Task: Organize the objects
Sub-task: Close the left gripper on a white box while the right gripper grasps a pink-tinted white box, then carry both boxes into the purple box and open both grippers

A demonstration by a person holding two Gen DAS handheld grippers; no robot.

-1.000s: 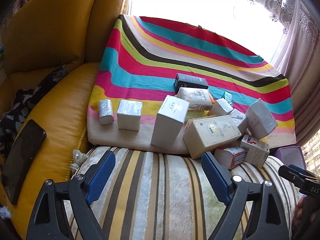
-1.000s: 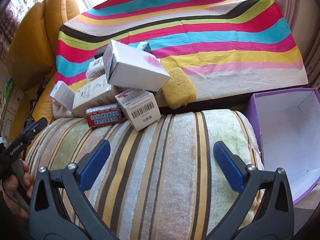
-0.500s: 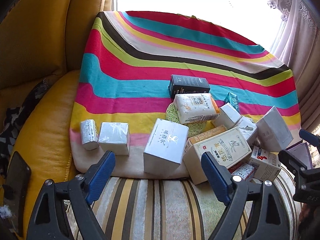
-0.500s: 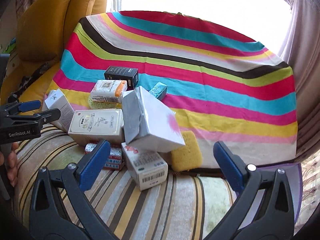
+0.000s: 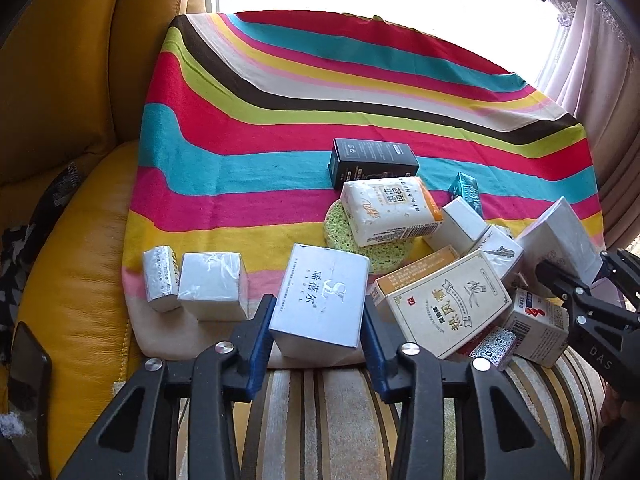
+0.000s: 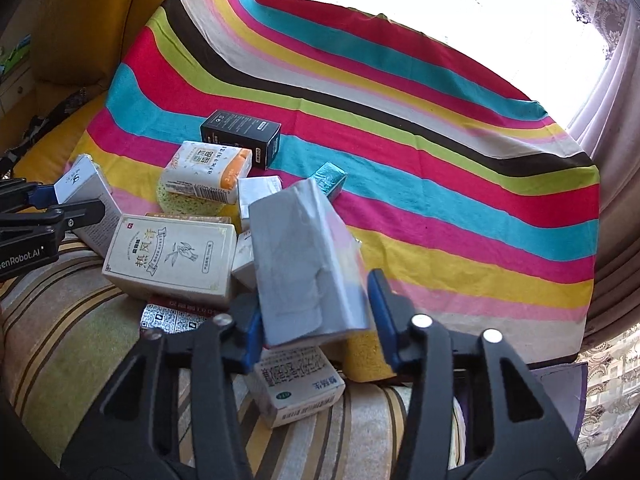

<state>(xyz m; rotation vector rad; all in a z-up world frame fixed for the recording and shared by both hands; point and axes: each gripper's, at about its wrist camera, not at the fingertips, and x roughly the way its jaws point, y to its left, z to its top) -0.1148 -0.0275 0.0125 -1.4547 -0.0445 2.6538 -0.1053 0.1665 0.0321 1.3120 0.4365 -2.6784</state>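
A pile of small boxes lies at the near edge of a striped cloth point(image 5: 248, 168). My left gripper point(image 5: 318, 340) is closing, and its blue pads touch both sides of a white box with a silver logo point(image 5: 320, 300). My right gripper point(image 6: 316, 320) is closing too, its pads against a tilted grey plastic-wrapped box point(image 6: 308, 264) on top of the pile. Each gripper shows at the edge of the other's view. A cream tea box point(image 5: 448, 304) lies between the two held boxes.
Two small silver-wrapped boxes point(image 5: 212, 286) stand left of the white box. A black box point(image 5: 372, 158), an orange-and-white packet point(image 5: 390, 210) on a green sponge point(image 5: 344, 236), a yellow sponge point(image 6: 364, 354) and a medicine box point(image 6: 298, 386) crowd the pile. A purple box point(image 6: 560, 392) sits far right.
Both grippers have come forward to the pile. Their jaws went from wide open to narrow, the left around the white box and the right around the grey wrapped box.
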